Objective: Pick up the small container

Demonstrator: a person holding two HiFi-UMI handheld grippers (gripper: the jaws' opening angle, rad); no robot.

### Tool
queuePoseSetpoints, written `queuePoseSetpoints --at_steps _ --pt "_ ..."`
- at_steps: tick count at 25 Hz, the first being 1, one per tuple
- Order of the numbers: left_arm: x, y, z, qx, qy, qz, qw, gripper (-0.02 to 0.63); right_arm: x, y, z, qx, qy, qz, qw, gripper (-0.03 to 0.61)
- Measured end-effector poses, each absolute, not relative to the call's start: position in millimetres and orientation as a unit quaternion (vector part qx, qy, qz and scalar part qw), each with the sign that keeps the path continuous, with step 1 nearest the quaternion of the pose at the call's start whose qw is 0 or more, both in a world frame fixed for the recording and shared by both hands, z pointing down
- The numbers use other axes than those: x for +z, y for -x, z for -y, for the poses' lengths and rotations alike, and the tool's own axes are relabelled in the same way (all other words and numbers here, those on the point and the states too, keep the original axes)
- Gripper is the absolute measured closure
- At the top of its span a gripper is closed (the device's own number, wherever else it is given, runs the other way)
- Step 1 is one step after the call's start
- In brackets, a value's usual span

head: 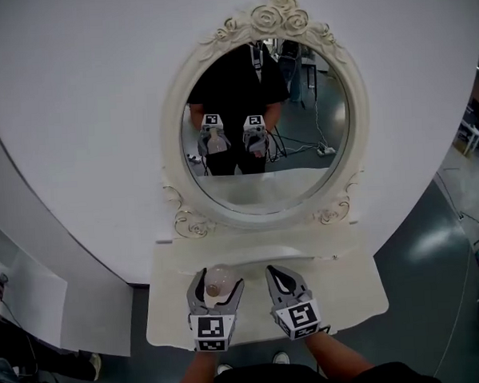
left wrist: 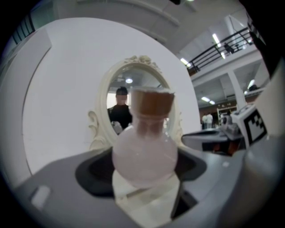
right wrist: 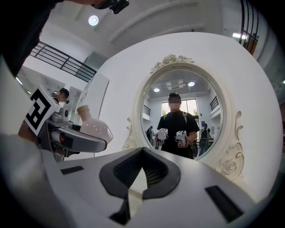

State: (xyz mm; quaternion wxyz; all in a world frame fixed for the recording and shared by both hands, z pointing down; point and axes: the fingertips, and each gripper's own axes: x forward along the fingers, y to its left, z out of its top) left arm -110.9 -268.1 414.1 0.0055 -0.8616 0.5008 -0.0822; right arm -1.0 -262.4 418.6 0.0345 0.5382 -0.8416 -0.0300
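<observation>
The small container [head: 218, 281] is a round, pale pink glass bottle with a brown cork [left wrist: 152, 103]. My left gripper [head: 216, 287] is shut on its round belly [left wrist: 144, 153] and holds it upright over the white shelf [head: 349, 295]. In the right gripper view the bottle [right wrist: 95, 127] shows at the left, tilted, between the left gripper's fingers [right wrist: 78, 139]. To the right of the left one, my right gripper [head: 279, 274] is over the same shelf. Its jaws [right wrist: 141, 174] are together with nothing between them.
An oval mirror [head: 264, 129] in an ornate cream frame [head: 356, 116] stands on the shelf against a round white wall panel [head: 83, 115]. It reflects a person with both grippers. The shelf's front edge [head: 263, 337] is just below the grippers, with dark floor [head: 419, 265] beyond.
</observation>
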Motion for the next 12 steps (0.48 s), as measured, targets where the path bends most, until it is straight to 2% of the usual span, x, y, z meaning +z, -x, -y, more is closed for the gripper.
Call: queuePoseSetpoints --at_steps 12 --pt "413.4 104.5 267.2 -0.073 0.866 -0.495 0.006 0.219 413.4 0.1 262.5 -0.017 -0.541 0.840 0.023 0.584"
